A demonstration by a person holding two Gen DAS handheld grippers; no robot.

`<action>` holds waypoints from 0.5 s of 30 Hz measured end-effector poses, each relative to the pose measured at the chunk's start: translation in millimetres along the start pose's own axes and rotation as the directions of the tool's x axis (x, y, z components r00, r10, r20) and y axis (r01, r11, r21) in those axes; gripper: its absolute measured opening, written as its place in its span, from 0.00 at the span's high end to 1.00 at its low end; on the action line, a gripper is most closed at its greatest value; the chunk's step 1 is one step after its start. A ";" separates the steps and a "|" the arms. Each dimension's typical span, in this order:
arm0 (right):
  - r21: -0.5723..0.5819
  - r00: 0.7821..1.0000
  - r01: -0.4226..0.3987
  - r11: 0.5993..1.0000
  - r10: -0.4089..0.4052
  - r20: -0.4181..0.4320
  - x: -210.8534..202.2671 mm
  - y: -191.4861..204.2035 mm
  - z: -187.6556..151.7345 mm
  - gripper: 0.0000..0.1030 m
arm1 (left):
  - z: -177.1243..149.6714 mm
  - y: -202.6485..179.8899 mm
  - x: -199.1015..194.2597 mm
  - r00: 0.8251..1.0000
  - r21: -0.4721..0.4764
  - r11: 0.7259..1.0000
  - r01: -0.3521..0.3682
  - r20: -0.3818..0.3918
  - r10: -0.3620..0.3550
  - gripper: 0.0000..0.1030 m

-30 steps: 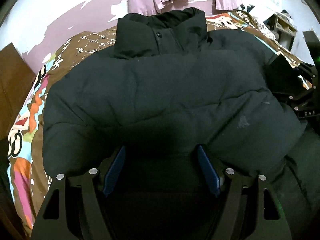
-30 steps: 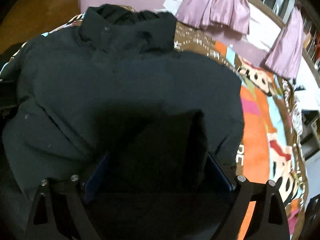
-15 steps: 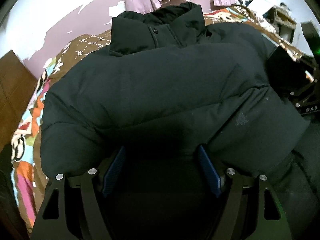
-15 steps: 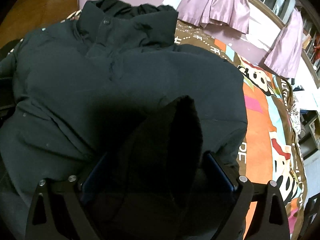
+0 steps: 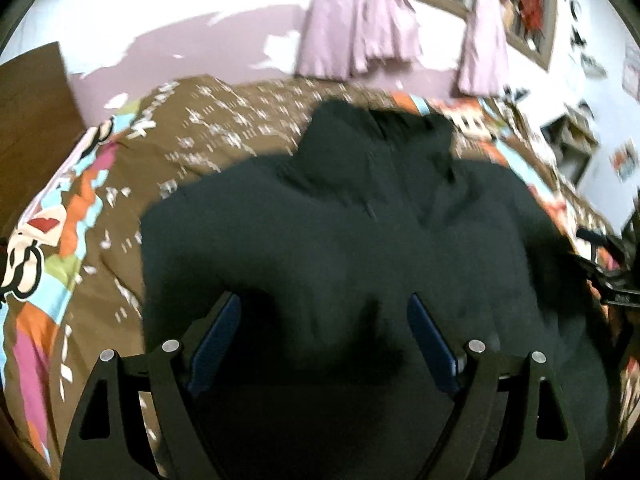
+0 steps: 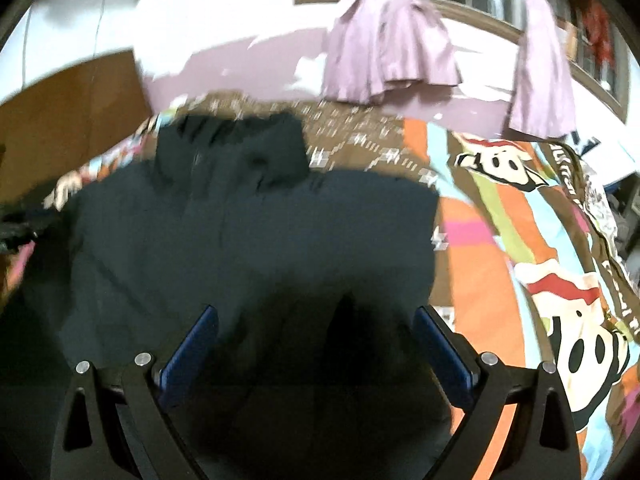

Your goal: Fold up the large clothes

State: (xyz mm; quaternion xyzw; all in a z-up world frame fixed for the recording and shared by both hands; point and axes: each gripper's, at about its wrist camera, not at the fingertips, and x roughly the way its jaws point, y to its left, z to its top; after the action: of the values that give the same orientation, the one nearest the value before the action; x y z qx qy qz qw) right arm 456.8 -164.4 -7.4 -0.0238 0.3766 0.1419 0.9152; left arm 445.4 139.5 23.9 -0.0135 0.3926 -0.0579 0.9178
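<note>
On the patterned bedspread [image 5: 192, 152] lies the black padded jacket [image 5: 340, 248], front up, its collar [image 5: 380, 136] toward the purple wall and its hem nearest the cameras. Its long axis seems to run from hem to collar, away from the viewer, though blur and the dark fabric make the fold lines hard to read. The body looks already doubled into a compact block.

Judging by that, the step in hand is letting go after a fold. To do it well, both tools should lift clear straight off the hem side without dragging the puffy cloth, then check that the edges stay square before the next fold.

The left hand-held gripper [image 5: 324, 336] is opening, its blue pads apart from the fabric below. The right hand-held gripper [image 6: 316, 344] stands wide and released, with nothing pinched.

Beyond the collar hang lilac curtains [image 6: 388, 40].
</note>
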 end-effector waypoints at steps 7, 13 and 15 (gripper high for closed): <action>0.146 0.999 -0.035 0.989 0.041 -0.036 39.3 -14.2 83.6 0.04 | 81.3 23.2 22.3 0.996 -0.064 0.997 -0.030 0.088 0.036 0.21; 0.250 0.993 -0.097 0.963 0.111 -0.044 84.3 -12.9 125.5 0.04 | 128.4 22.1 59.0 0.998 -0.091 0.996 -0.006 0.061 0.011 0.21; 0.247 0.994 -0.087 0.965 0.102 -0.049 98.6 -7.3 132.5 0.07 | 136.2 20.1 74.0 0.999 -0.093 0.996 -0.001 0.042 0.005 0.21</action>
State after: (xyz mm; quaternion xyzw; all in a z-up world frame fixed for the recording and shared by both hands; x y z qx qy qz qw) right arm 615.8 -127.6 18.4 0.1029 0.4196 0.1372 0.8914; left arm 596.4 148.0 63.4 -0.0569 0.3755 -0.0376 0.9243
